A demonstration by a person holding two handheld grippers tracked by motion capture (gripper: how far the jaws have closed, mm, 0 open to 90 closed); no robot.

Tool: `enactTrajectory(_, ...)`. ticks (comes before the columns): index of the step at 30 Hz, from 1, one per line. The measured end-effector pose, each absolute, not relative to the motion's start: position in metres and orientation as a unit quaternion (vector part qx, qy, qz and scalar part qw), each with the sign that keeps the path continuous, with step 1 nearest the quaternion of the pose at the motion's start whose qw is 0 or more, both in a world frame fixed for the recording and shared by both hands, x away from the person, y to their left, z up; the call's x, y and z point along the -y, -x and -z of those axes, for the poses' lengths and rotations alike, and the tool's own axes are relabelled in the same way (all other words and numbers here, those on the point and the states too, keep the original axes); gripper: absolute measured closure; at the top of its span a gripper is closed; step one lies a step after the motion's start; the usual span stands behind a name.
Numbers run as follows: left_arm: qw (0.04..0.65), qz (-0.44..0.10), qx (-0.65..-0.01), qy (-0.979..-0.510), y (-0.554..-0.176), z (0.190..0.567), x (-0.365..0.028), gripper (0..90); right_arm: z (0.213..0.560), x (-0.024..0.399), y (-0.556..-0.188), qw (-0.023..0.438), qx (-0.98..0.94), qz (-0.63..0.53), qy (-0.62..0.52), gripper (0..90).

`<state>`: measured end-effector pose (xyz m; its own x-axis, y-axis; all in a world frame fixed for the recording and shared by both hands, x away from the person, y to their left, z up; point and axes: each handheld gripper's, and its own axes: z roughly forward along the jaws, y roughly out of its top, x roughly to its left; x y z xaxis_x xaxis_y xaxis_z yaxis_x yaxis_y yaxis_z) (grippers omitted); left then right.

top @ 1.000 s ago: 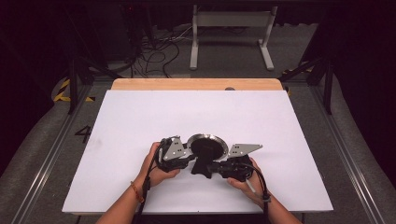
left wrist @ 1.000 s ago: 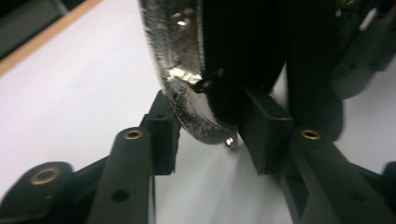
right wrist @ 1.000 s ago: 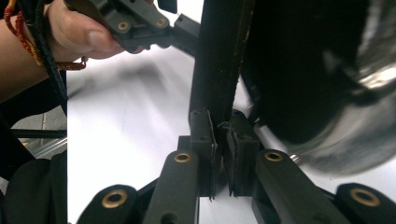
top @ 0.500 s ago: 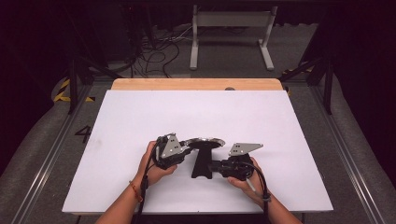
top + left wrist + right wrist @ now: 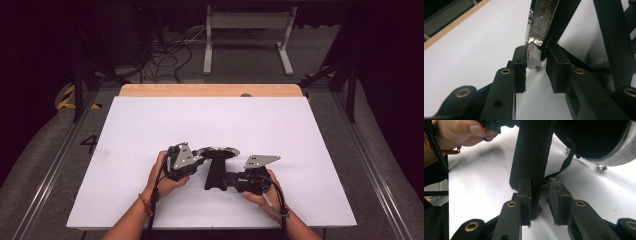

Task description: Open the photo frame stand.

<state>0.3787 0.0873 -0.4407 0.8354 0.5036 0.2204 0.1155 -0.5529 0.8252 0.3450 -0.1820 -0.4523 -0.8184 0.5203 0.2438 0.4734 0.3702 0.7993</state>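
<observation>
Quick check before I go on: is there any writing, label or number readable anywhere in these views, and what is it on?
"4": a dark numeral on the grey floor left of the table, at.
The frying pan, its handle, and both grippers bear no readable lettering.

A pan (image 5: 218, 151) sits tipped on edge at the near middle of the counter (image 5: 280, 125), handle (image 5: 215, 175) pointing toward the person. The left claw (image 5: 196, 161) lies just left of it at the rim — the right claw (image 5: 226, 180) just right, at the handle.
</observation>
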Motion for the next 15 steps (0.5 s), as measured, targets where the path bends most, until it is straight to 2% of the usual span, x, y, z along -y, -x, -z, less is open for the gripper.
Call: enactTrajectory(15, 0.436, -0.216, -0.184, -0.854, -0.3801, 0.4403, -0.0912, 69.3, 0.4586, 0.1758, -0.3399, 0.04, -0.845, -0.449, -0.287, 73.4)
